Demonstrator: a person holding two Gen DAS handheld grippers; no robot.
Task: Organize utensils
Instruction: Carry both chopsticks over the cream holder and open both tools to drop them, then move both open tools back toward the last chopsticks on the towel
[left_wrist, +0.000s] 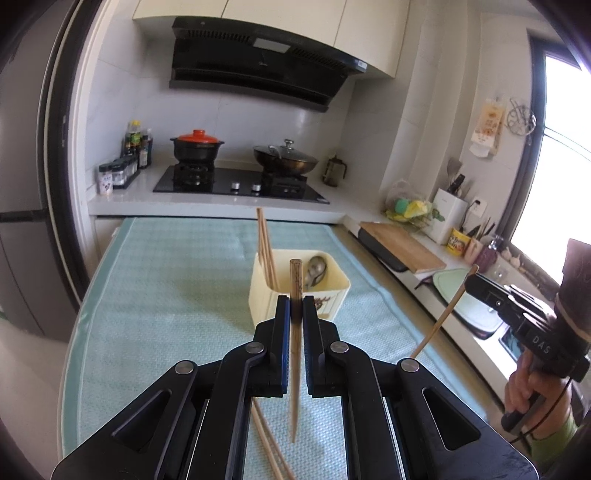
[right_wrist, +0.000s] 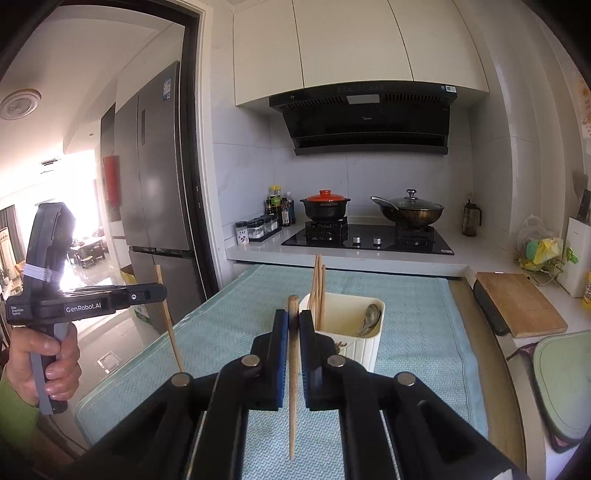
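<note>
My left gripper (left_wrist: 295, 301) is shut on a wooden chopstick (left_wrist: 295, 354) held upright above the green mat, just in front of the cream utensil holder (left_wrist: 295, 291). The holder holds several chopsticks (left_wrist: 265, 247) and a metal spoon (left_wrist: 316, 271). My right gripper (right_wrist: 293, 317) is shut on another wooden chopstick (right_wrist: 293, 387), also upright, just left of the holder (right_wrist: 347, 325). The right gripper with its chopstick (left_wrist: 443, 314) shows at the right of the left wrist view. The left gripper with its chopstick (right_wrist: 168, 317) shows at the left of the right wrist view. Two more chopsticks (left_wrist: 269, 446) lie on the mat below my left gripper.
The green mat (left_wrist: 166, 295) covers the table. Behind it is the counter with a stove (left_wrist: 240, 182), a clay pot (left_wrist: 197, 147) and a wok (left_wrist: 286, 158). A cutting board (left_wrist: 402, 245) and a green board (right_wrist: 565, 384) lie on the right. A fridge (right_wrist: 155, 184) stands on the left.
</note>
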